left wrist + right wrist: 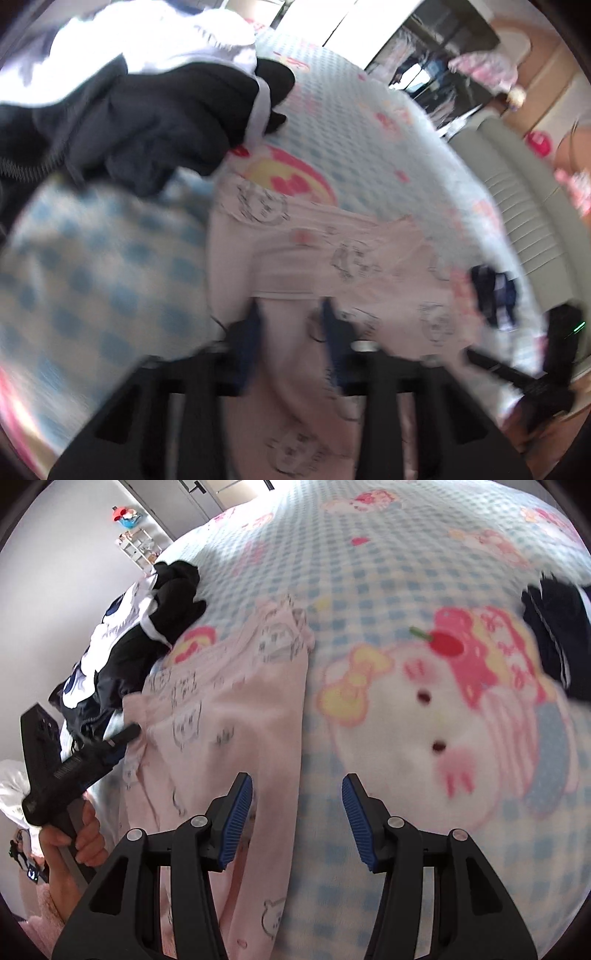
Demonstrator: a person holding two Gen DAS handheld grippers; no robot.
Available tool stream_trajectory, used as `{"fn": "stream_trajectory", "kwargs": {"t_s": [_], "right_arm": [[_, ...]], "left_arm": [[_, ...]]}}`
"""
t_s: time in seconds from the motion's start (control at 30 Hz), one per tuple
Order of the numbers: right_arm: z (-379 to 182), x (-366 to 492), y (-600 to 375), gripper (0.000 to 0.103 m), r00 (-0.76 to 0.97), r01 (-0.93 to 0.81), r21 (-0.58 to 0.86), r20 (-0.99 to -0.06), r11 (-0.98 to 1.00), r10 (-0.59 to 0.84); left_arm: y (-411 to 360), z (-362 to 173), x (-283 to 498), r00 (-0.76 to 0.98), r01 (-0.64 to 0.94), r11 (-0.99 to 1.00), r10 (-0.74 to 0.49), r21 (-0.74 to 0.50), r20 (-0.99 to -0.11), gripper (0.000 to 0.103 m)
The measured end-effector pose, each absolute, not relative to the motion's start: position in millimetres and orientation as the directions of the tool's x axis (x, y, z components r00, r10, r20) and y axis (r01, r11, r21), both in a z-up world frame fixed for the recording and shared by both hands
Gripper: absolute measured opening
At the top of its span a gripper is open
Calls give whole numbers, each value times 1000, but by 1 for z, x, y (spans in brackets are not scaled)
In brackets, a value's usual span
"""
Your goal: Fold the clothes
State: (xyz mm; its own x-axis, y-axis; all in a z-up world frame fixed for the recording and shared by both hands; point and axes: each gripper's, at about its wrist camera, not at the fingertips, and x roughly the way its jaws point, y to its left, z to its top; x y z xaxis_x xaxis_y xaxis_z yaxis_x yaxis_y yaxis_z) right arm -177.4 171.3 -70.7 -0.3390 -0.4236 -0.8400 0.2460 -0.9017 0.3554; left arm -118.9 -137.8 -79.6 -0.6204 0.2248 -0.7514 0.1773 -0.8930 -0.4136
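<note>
A pale pink garment point(332, 258) printed with line-drawn faces lies spread on the bed, and it also shows in the right wrist view point(229, 709). My left gripper point(291, 314) is low over it, open, with pink fabric bunched between the blue fingers; the view is blurred. From the right wrist view, the left gripper point(125, 736) touches the garment's left edge, held by a hand point(85, 834). My right gripper point(297, 786) is open above the garment's right edge, with nothing between its pads.
A blue-and-white checked blanket point(406, 572) with cartoon prints covers the bed. A black and white clothes pile point(147, 627) point(147, 110) lies beyond the pink garment. A dark navy garment point(554, 635) point(495, 295) sits to the right. Grey ribbed padding point(517, 206) borders the bed.
</note>
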Motion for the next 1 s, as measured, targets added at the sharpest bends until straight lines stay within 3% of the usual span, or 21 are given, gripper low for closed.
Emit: {"fn": "stream_trajectory", "kwargs": {"t_s": [0.27, 0.3, 0.33, 0.4, 0.47, 0.5, 0.53, 0.57, 0.6, 0.63, 0.7, 0.83, 0.9, 0.93, 1.0], "right_arm": [[-50, -247, 151, 53, -410, 282, 280, -829, -917, -380], [-52, -258, 144, 54, -402, 300, 280, -830, -912, -387], [-56, -267, 138, 55, -394, 312, 285, -829, -906, -397], [-72, -284, 127, 67, -351, 320, 298, -844, -899, -405], [-94, -300, 117, 70, -293, 332, 293, -872, -897, -393], [-104, -304, 114, 69, -266, 335, 303, -878, -892, -398], [-112, -306, 112, 63, -242, 333, 319, -881, -887, -407], [-114, -305, 111, 40, -242, 341, 329, -875, -881, -421], [-111, -301, 111, 24, -259, 356, 335, -862, -873, -436], [-105, -297, 112, 18, -285, 368, 335, -847, -867, -448], [-78, -284, 126, 11, -358, 374, 346, -802, -860, -478], [-30, -271, 166, 11, -471, 349, 366, -727, -863, -499], [-38, -281, 177, 13, -463, 295, 330, -772, -897, -436], [-41, -286, 182, 16, -457, 268, 311, -792, -912, -404], [-48, -296, 193, 25, -442, 214, 269, -830, -939, -339]], "left_arm": [[-167, -68, -131, -648, 167, -899, 210, -405, -732, 10], [-171, -73, -134, -627, 183, -895, 214, -408, -750, 14], [-174, -80, -139, -601, 211, -892, 204, -399, -773, 32], [-181, -90, -143, -581, 253, -882, 189, -397, -792, 53], [-185, -93, -144, -587, 243, -873, 214, -423, -780, 53], [-184, -96, -147, -581, 227, -876, 230, -426, -781, 49], [-179, -98, -153, -564, 198, -890, 239, -410, -790, 27], [-174, -99, -158, -552, 179, -903, 236, -391, -800, 15], [-170, -96, -161, -551, 162, -908, 241, -386, -799, 12], [-166, -89, -164, -560, 135, -911, 255, -391, -788, 9], [-157, -74, -169, -583, 74, -911, 291, -406, -759, 9], [-141, -48, -196, -619, -40, -898, 367, -439, -695, 9], [-135, -62, -226, -578, -31, -905, 362, -424, -731, 13], [-133, -72, -241, -549, -20, -909, 358, -416, -755, 21], [-128, -92, -263, -405, 63, -936, 293, -347, -866, 32]]}}
